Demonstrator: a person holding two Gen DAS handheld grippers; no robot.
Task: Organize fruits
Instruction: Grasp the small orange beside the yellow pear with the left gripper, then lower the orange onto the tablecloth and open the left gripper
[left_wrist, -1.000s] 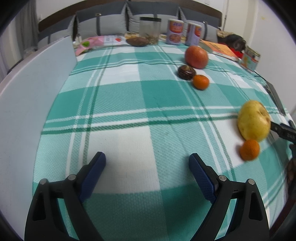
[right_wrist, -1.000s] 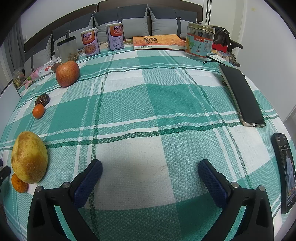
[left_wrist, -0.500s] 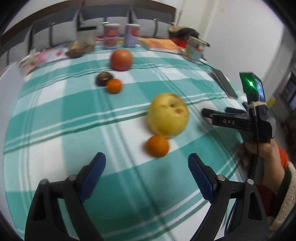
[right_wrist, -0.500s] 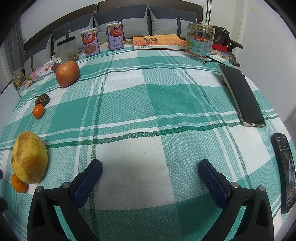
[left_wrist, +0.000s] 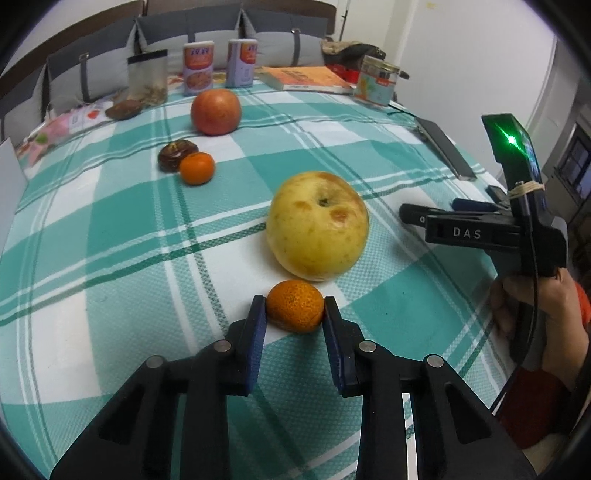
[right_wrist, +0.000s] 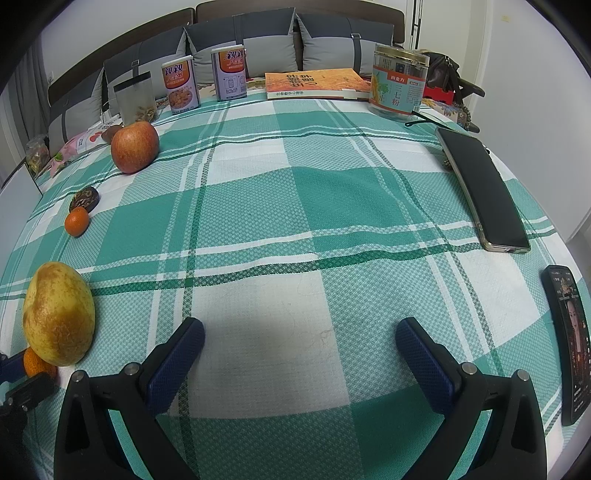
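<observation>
My left gripper (left_wrist: 294, 306) is shut on a small orange (left_wrist: 295, 310) that rests on the green checked cloth (left_wrist: 110, 229), its blue pads pressing both sides. Just behind it lies a large yellow apple (left_wrist: 317, 225). Farther back are a second small orange (left_wrist: 197, 168), a dark brown fruit (left_wrist: 175, 155) touching it, and a red apple (left_wrist: 216, 110). In the right wrist view my right gripper (right_wrist: 300, 332) stands open over bare cloth. The yellow apple (right_wrist: 59, 314) and the held orange (right_wrist: 35, 363) show at its far left.
Two tins (right_wrist: 180, 86), a clear pouch (right_wrist: 135, 98), an orange book (right_wrist: 317, 83) and a jar (right_wrist: 399, 88) line the far edge. Two dark phones (right_wrist: 484, 192) (right_wrist: 569, 339) lie on the right. A person's hand (left_wrist: 535, 295) holds the right gripper.
The left gripper swung right from open cloth to the yellow apple and small orange, then closed on the orange. The right gripper has not moved.
</observation>
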